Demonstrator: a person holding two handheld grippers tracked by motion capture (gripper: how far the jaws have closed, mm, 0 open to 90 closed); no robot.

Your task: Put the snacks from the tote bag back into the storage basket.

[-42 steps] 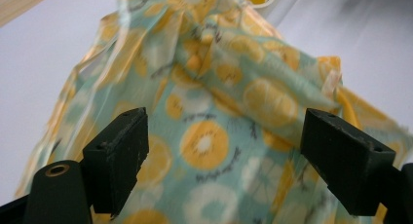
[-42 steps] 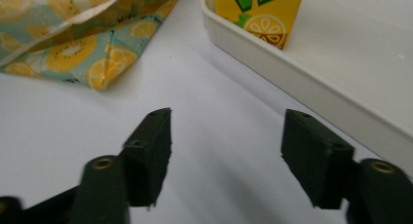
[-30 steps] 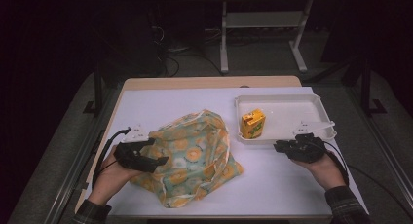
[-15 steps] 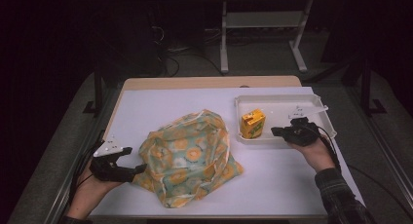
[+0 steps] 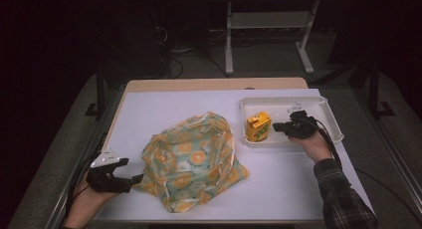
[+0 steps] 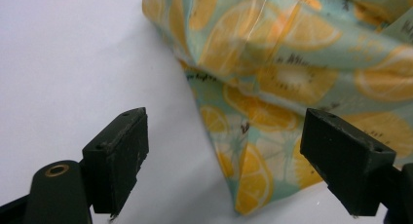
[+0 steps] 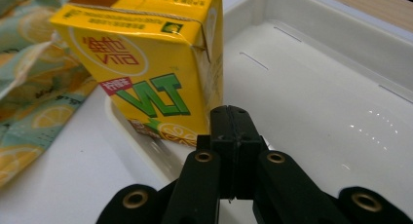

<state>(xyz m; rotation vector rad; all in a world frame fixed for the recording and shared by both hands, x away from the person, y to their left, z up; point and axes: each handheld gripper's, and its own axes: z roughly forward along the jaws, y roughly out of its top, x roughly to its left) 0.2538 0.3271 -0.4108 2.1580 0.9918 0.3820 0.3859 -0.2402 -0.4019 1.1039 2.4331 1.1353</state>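
A cloth bag printed with orange slices lies crumpled on the white table. My left gripper sits at the bag's front-left corner. In the left gripper view my left gripper is open, and the bag's corner lies between the jaws without touching them. A yellow juice carton stands at the left end of a white tray. My right gripper is inside the tray, just right of the carton. Seen close, my right gripper is shut on nothing, its tip near the carton's lower corner.
The tray's floor to the right of the carton is bare. The table top behind the bag is open white surface. A metal stand is on the floor beyond the far edge.
My left gripper slid off the bag to its left and toward the front edge. My right gripper moved from the table beside the tray into the tray, up to the carton.
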